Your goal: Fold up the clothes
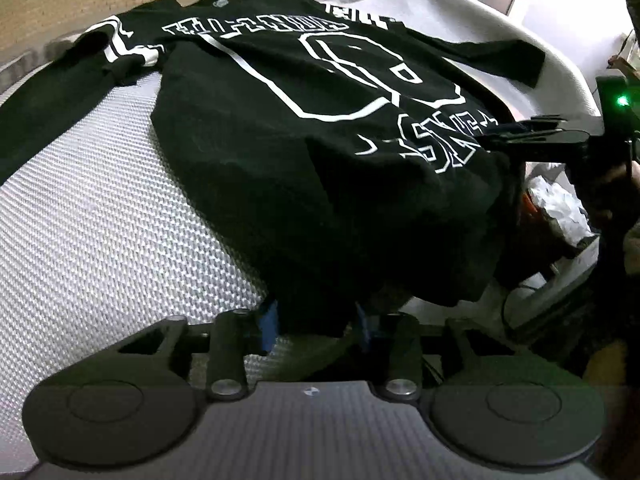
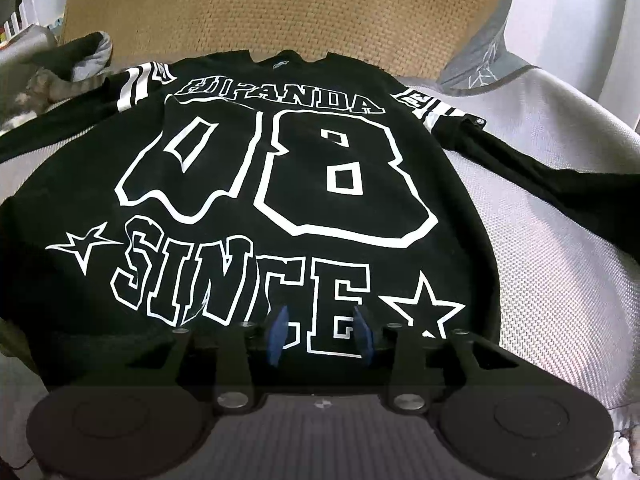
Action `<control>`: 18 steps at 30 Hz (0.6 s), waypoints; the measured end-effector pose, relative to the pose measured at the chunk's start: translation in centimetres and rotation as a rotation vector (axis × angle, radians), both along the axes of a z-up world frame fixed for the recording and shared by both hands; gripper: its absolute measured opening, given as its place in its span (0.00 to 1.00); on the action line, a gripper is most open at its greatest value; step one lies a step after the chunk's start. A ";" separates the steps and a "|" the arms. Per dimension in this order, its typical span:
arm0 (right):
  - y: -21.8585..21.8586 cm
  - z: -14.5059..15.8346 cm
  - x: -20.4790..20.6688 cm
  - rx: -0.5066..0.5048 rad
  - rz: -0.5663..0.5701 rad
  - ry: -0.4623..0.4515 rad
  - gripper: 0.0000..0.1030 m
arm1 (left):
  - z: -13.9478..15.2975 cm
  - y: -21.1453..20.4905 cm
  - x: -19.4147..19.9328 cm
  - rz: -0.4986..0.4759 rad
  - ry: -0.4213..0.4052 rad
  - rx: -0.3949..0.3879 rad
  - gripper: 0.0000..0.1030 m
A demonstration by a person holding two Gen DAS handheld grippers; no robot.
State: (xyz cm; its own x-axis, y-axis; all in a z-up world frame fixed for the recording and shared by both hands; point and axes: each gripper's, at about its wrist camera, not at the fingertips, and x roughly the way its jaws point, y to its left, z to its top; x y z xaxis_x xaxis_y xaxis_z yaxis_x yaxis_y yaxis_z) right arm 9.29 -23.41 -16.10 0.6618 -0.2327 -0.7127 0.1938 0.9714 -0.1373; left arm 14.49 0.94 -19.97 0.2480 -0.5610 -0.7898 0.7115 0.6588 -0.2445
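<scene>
Spread flat and print-up on the grey mesh bed cover (image 1: 100, 220), collar far, hem near: the black sweatshirt (image 2: 280, 200), both sleeves flung outward, presumably laid out for a tidy fold. Over at the left corner of the hem, left gripper (image 1: 316, 326) with blue pads apart and a bunched hem edge between them; clamped or just straddling, hard to say. Further right, right gripper (image 2: 320, 334) low over the printed lettering near the hem, pads apart, no visible pinch.
</scene>
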 end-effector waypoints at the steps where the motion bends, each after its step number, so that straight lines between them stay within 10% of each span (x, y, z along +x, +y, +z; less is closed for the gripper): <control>1: 0.0 -0.1 -0.1 -0.002 0.000 -0.003 0.42 | 0.1 0.3 0.1 -0.015 0.028 -0.004 0.28; 18: 0.0 -0.2 -0.4 -0.035 0.008 -0.001 0.51 | 0.9 2.8 0.2 -0.120 0.250 0.019 0.15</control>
State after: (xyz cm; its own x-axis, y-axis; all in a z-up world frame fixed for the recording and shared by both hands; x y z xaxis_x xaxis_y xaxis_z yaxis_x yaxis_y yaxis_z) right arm 8.91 -23.39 -16.30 0.6643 -0.2527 -0.7034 0.1866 0.9674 -0.1713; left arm 14.65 3.70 -19.11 -0.0236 -0.5595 -0.8285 0.7039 0.5792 -0.4111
